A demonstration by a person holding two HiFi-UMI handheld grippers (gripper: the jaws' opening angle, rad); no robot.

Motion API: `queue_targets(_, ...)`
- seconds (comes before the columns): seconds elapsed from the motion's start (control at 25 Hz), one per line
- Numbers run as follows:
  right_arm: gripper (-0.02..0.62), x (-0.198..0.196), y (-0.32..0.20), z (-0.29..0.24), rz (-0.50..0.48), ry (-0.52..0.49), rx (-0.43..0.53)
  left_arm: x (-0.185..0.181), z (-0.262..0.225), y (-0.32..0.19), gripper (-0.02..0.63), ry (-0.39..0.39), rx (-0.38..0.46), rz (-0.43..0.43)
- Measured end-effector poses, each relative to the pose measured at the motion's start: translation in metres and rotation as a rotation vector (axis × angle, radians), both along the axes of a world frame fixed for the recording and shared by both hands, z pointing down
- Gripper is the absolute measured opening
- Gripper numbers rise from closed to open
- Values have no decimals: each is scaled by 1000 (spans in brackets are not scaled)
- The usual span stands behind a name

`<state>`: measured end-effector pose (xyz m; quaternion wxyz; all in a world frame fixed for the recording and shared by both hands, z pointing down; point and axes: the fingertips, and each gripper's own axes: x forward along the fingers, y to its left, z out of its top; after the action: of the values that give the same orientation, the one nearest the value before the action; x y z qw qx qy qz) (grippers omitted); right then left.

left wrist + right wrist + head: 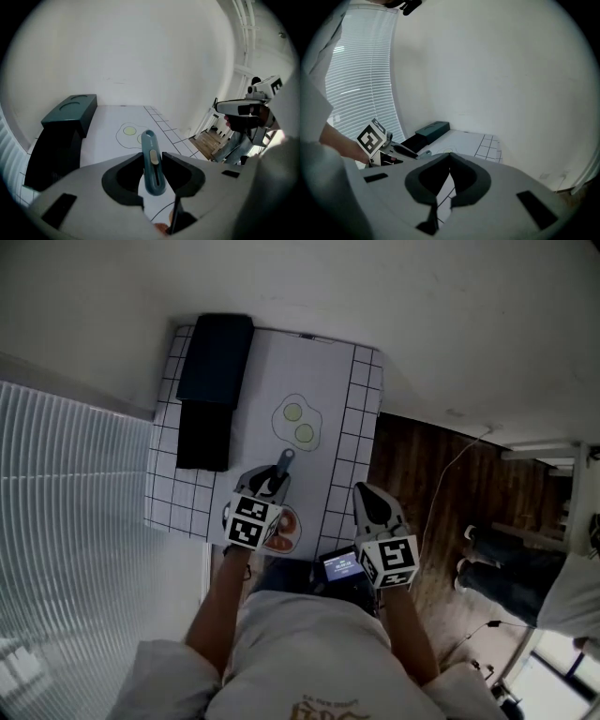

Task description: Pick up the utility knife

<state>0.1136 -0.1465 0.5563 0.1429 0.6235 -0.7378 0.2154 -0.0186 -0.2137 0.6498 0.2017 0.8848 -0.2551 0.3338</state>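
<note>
Left gripper view: left gripper (153, 158) is pinching the utility knife (149, 138) at mid-body by the slider, jaws a narrow gap apart w/ pads on both flanks. Knife is apparently hanging clear above the table (105, 140). I'm judging the lift under way; best done raising straight, squeezing evenly so the handle isn't pivoting. Idle side: right gripper (449, 159) is showing tips pressed together, empty.

1. Likely a room in a home: dark wood plank floor (417, 474), plain white wall (375, 296).
2. Slatted window blinds (75, 521) along one side.
3. Small table under a grid-edged tablecloth (361, 418) printed with fried eggs.
</note>
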Motion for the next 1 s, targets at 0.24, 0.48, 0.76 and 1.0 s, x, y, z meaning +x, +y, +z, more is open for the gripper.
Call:
queue_targets(0.24, 6, 5, 8, -21, 23, 57, 49, -7, -40, 6, 135, 49, 55, -37)
queue_targets(0.48, 6, -3, 11, -44, -9, 94, 103, -14, -84, 9, 135, 109, 123, -75)
queue_targets(0.76, 6, 2, 18, -68, 16, 58, 173, -14, -125, 17, 135, 171, 192, -98)
queue_targets(1.0, 6, 7, 25, -88, 12, 77, 218, -12, -153, 29, 135, 207, 237, -109)
